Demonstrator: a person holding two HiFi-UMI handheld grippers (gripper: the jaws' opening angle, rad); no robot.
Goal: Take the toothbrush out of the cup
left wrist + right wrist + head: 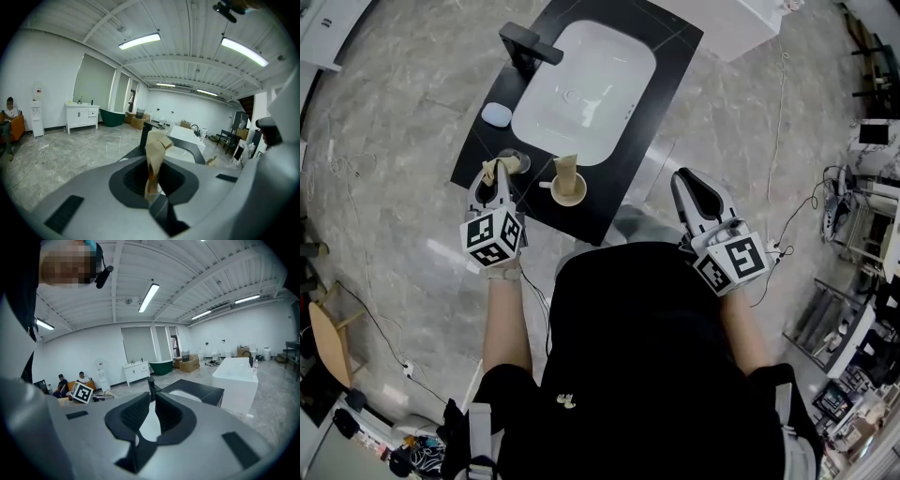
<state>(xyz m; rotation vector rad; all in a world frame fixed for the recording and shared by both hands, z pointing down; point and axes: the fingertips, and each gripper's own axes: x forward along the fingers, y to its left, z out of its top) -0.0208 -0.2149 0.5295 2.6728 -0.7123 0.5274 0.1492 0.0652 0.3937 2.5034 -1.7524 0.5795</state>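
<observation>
A beige paper-wrapped toothbrush (156, 154) stands upright between the pads of my left gripper (152, 187), which is shut on it. From the head view, that gripper (494, 174) sits at the near left corner of the black counter (478, 141), right by a clear glass cup (515, 160). The gripper hides the toothbrush's lower end, so I cannot tell if it is still in the glass. A white mug (570, 192) beside it holds another beige wrapped item (566, 168). My right gripper (683, 178) hangs off the counter's right side, shut and empty (151, 411).
The counter carries a white basin (581, 84), a black faucet (528, 45) and a small white dish (495, 114). Cables lie on the marble floor around it. People sit far off by the wall (61, 383). A white bathtub (236, 371) stands ahead of the right gripper.
</observation>
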